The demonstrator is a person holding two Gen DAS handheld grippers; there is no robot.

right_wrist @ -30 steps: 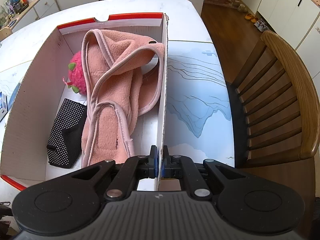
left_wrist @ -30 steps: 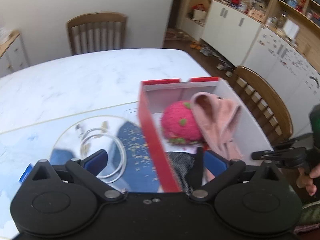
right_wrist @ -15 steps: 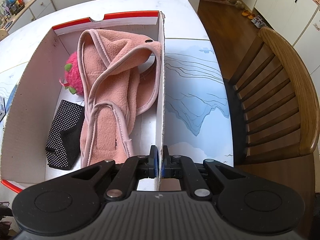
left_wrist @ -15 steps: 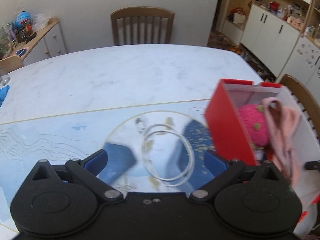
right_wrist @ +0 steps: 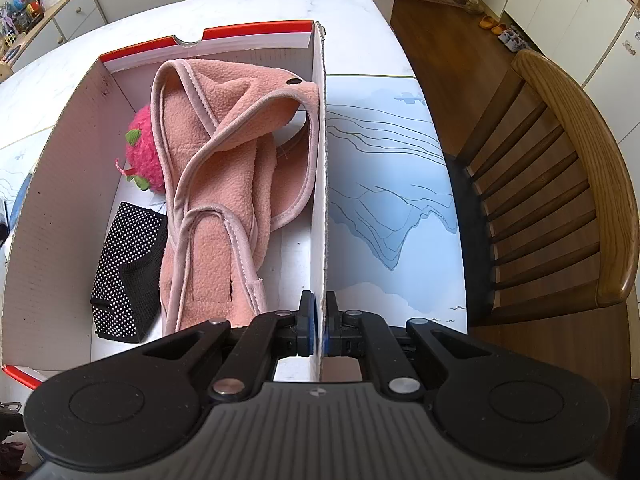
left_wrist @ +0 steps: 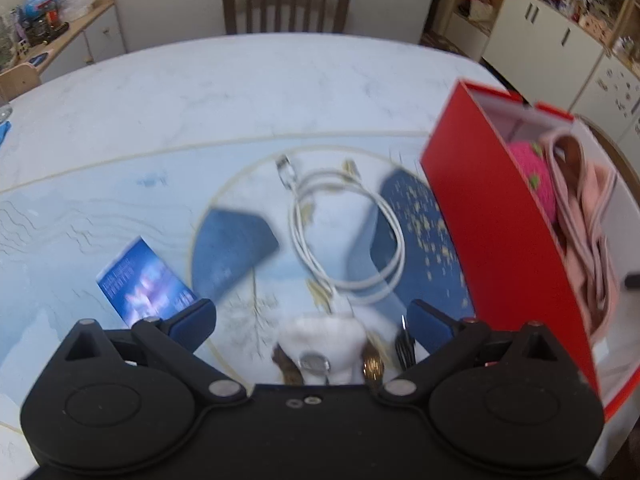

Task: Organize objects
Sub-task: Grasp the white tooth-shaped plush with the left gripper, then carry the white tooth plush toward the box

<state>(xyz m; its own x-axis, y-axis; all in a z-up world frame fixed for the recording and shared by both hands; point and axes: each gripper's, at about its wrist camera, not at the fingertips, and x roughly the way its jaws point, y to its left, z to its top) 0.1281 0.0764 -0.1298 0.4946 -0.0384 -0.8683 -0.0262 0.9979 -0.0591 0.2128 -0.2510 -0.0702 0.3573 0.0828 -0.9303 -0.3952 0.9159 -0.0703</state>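
While the right gripper (right_wrist: 319,330) is pinching the right wall of the box (right_wrist: 319,168) with its jaws clamped tight on the cardboard, the left gripper (left_wrist: 312,318) is hanging over the table (left_wrist: 248,80) with its jaws spread wide and nothing between them. Judging by where it is pointing, the step in hand is picking up one of the loose things just left of the box: the coiled white cable (left_wrist: 348,232), the small blue card (left_wrist: 146,282), or the white furry thing (left_wrist: 322,344) lying close under the fingers, too blurred to identify. To do this well, the left gripper should be lowering straight over one item, closing across a bunched stretch of the cable rather than a single loop so that it is not slipping out, while the right one is keeping the box steady. The box is sitting near the table's right edge and is holding a pink fleece garment (right_wrist: 228,168), a pink fuzzy ball (right_wrist: 146,160) and a black dotted pouch (right_wrist: 128,272).
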